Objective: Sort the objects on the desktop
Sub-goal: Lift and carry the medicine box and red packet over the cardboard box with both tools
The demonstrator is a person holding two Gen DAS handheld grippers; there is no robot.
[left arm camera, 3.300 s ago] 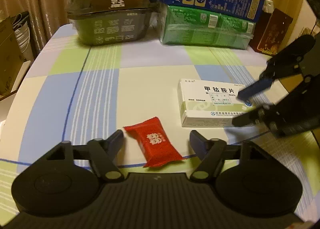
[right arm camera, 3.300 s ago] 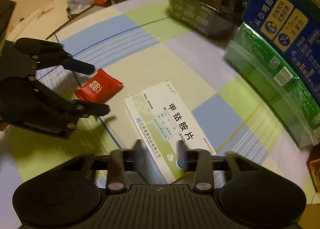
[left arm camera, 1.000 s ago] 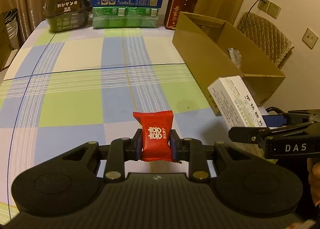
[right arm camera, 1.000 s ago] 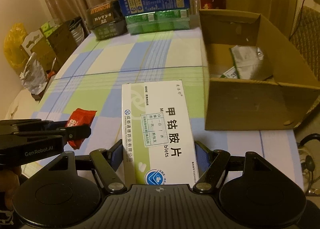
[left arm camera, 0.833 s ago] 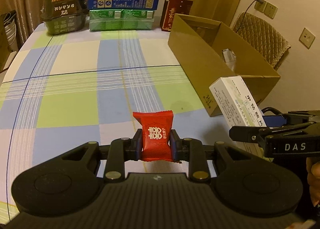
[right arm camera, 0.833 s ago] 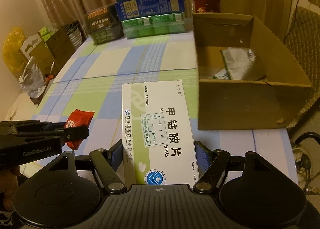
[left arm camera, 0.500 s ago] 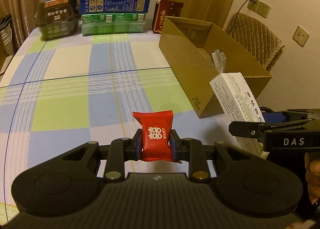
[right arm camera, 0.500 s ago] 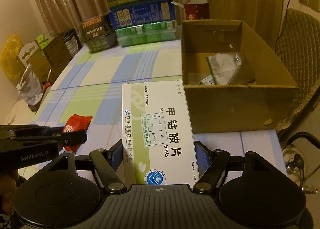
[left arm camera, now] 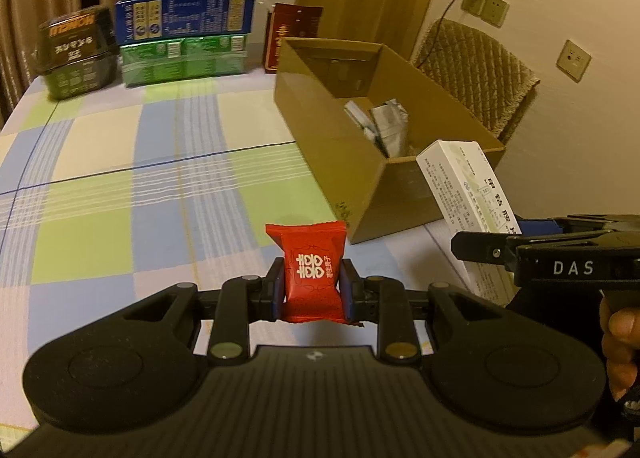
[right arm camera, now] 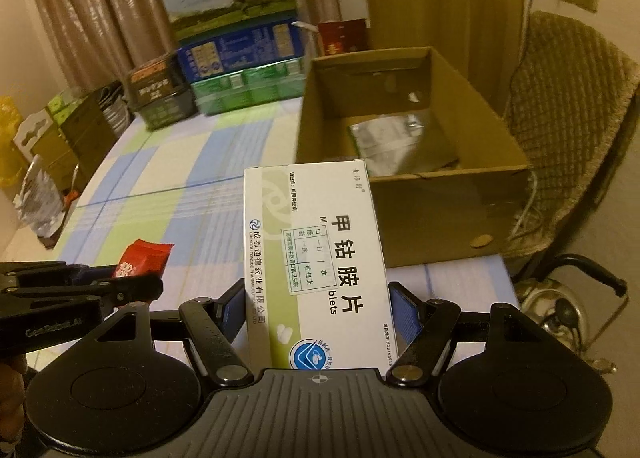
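Short of the open brown cardboard box [right arm camera: 448,178], the right gripper [right arm camera: 318,308] clamps a white medicine carton [right arm camera: 316,258] and the left gripper [left arm camera: 312,290] a red foil candy packet [left arm camera: 311,270]; each should clear the near wall before release.

Home dining room: checked tablecloth [left arm camera: 100,162], curtains [right arm camera: 92,6], padded chair [right arm camera: 568,106], stacked grocery cartons [left arm camera: 184,34]

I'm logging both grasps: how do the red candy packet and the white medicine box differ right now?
The candy packet is red, soft and small; the medicine box is white, rigid and far larger. The left gripper is nearly closed on the packet; the right gripper spreads wide around the box. Both are held above the table, short of the cardboard box.
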